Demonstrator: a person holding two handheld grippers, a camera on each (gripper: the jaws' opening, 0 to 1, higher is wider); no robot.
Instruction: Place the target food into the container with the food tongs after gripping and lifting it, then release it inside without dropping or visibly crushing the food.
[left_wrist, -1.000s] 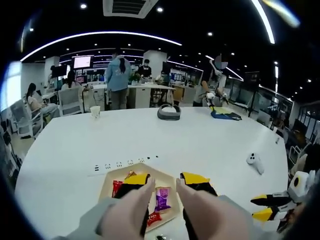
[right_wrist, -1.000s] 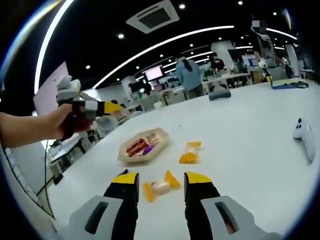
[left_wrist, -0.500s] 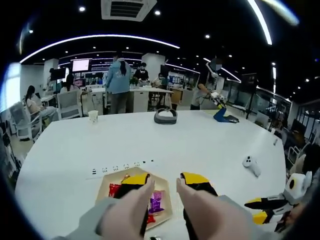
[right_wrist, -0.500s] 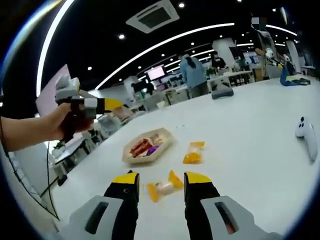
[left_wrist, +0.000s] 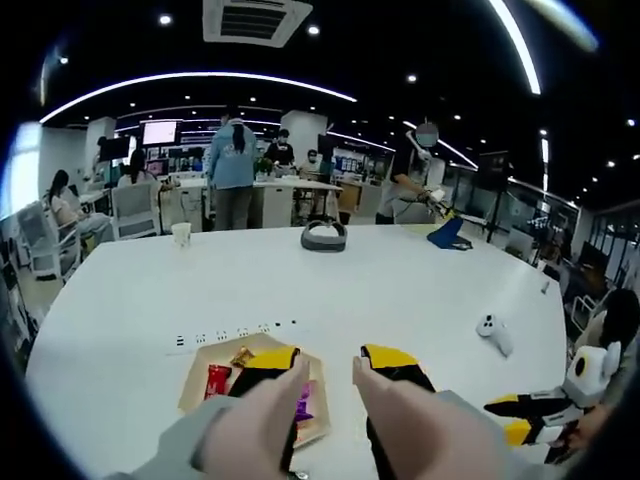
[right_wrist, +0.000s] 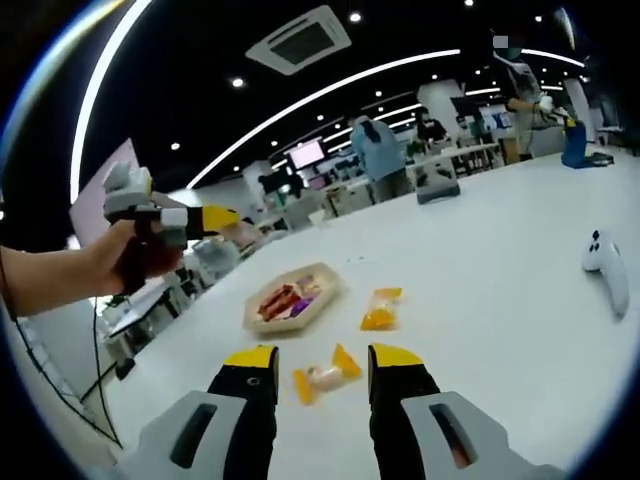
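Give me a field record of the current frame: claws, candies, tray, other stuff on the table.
right claw: open, jaws either side of a wrapped candy, not closed on it
left claw: open, empty, above the tray
tray contents: wrapped snacks, red and purple among them
second loose candy: orange wrapper, on table right of tray
white controller: far right on table
headset: far side of table
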